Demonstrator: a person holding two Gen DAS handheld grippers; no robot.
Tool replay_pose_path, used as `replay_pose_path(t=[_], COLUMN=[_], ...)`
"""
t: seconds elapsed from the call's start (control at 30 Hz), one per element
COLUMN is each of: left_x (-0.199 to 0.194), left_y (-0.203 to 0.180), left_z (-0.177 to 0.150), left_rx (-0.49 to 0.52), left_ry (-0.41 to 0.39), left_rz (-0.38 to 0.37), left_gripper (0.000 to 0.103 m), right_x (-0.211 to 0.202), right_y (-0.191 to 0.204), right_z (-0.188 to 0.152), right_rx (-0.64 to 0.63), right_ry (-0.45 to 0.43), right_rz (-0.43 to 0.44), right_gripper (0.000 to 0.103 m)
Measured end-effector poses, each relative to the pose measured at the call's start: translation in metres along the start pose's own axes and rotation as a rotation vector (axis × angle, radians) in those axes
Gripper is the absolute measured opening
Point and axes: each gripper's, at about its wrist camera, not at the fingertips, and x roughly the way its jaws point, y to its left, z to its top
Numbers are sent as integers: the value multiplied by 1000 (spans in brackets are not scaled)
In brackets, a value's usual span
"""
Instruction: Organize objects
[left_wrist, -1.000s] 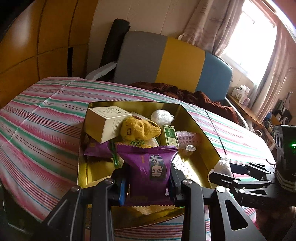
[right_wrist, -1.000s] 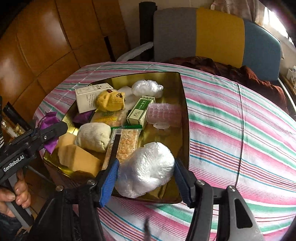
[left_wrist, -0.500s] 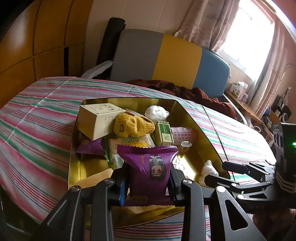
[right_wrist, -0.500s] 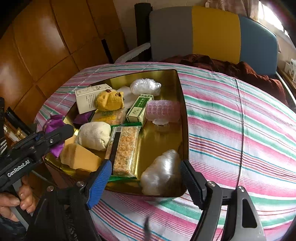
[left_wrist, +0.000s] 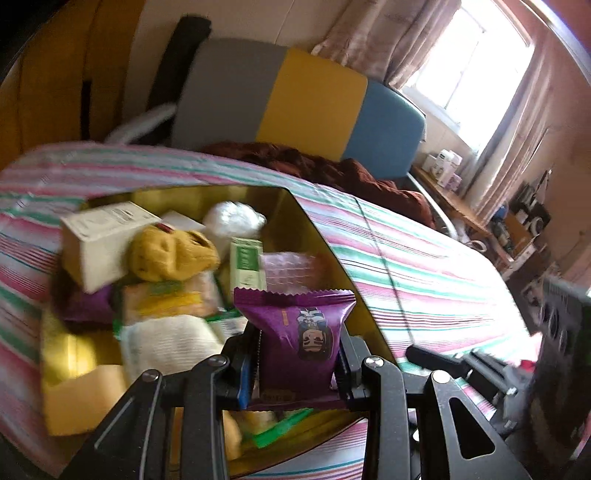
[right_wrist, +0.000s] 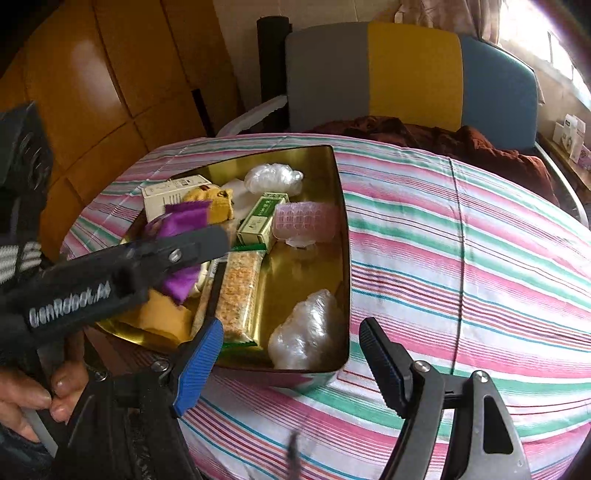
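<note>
Left gripper (left_wrist: 297, 363) clamped on a purple snack packet (left_wrist: 297, 332), pads pressing both side edges, packet upright with its crimped top away from the camera; held above the near end of the gold tin (right_wrist: 341, 236). Right gripper (right_wrist: 291, 356) jaws spread wide, nothing between the pads; it hangs at the tin's near right corner, where a clear plastic bundle (right_wrist: 308, 330) lies inside against the wall, apart from both fingers. Also in the tin: wrapped cereal bar (right_wrist: 238, 291) left of the bundle, green-and-white carton (right_wrist: 260, 219), pink bubble-textured pack (right_wrist: 304, 221) just beside it, yellow knitted toy (left_wrist: 168, 254), white box (left_wrist: 98, 236), a second clear bundle (right_wrist: 273, 177) at the far end. Tin sits on a striped cloth (right_wrist: 461, 266) over the table. A hand (right_wrist: 26, 398) grips the left tool's handle in the right-wrist view.
</note>
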Motion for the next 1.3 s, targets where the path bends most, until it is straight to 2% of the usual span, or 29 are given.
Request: replay_pose_path(t=[0.1, 0.33, 0.4, 0.47, 0.5, 0.6, 0.73, 1.0, 1.3], left_x=[13, 29, 32, 35, 36, 32, 14, -28, -56], left_y=[-2, -12, -12, -11, -9, -8, -5, 6, 24], left_z=[8, 13, 12, 10, 9, 7, 3, -11, -29], left_rx=[-31, -2, 5, 0, -7, -3, 13, 52, 58], left_ry=[26, 38, 49, 67, 71, 62, 11, -91, -140], left_rz=[-24, -15, -13, -23, -25, -11, 17, 165, 356], left_gripper=[35, 35, 39, 58, 60, 60, 60, 61, 78], right_x=[2, 4, 6, 7, 7, 7, 4, 0, -4], right_y=[-3, -6, -6, -6, -6, -7, -6, 1, 13], right_z=[-2, -3, -4, -5, -5, -6, -5, 0, 2], right_rx=[8, 16, 15, 15, 16, 18, 16, -3, -16], right_ry=[4, 3, 6, 10, 11, 11, -2, -21, -49], right_rz=[-1, -4, -4, -5, -5, -7, -10, -29, -94], right_gripper=[77, 78, 78, 78, 77, 77, 77, 77, 78])
